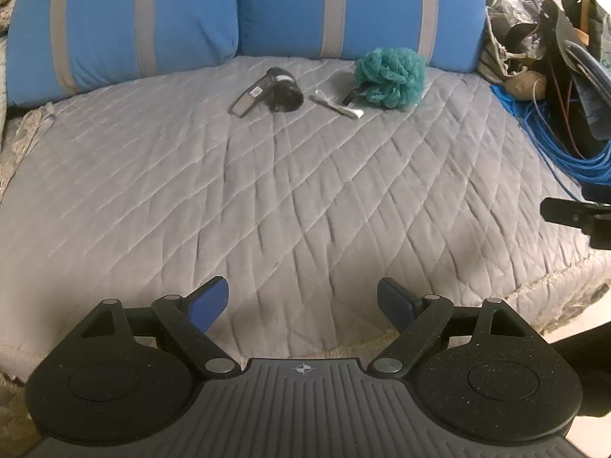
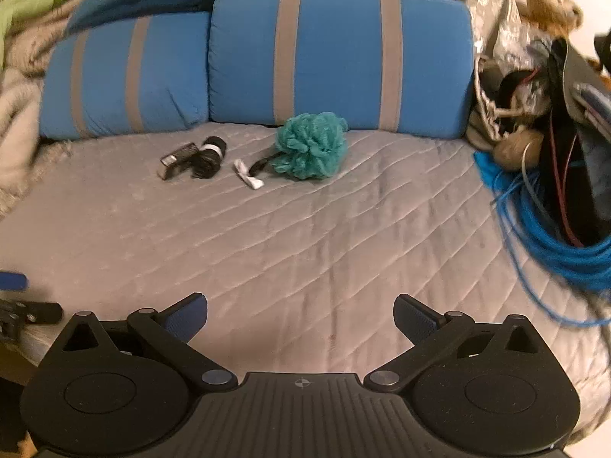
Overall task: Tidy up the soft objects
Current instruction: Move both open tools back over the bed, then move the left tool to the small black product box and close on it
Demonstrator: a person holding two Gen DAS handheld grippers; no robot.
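A teal mesh bath pouf [image 1: 390, 76] [image 2: 310, 145] lies on the grey quilted bed cover [image 1: 290, 198] [image 2: 305, 252] by the blue striped pillows. Left of it lie a small white rolled item [image 1: 337, 105] [image 2: 248, 174] and a black rolled bundle with a grey tag [image 1: 269, 92] [image 2: 194, 157]. My left gripper [image 1: 303, 303] is open and empty over the near edge of the bed. My right gripper [image 2: 301, 318] is open and empty, also near the front, far from the objects.
Two blue pillows with grey stripes [image 1: 122, 26] [image 2: 340, 61] line the back. A coil of blue cable [image 1: 565, 145] [image 2: 553, 240] and a pile of bags and clutter [image 1: 542, 38] [image 2: 534, 87] sit at the right. Blankets [image 2: 19, 76] lie at the left.
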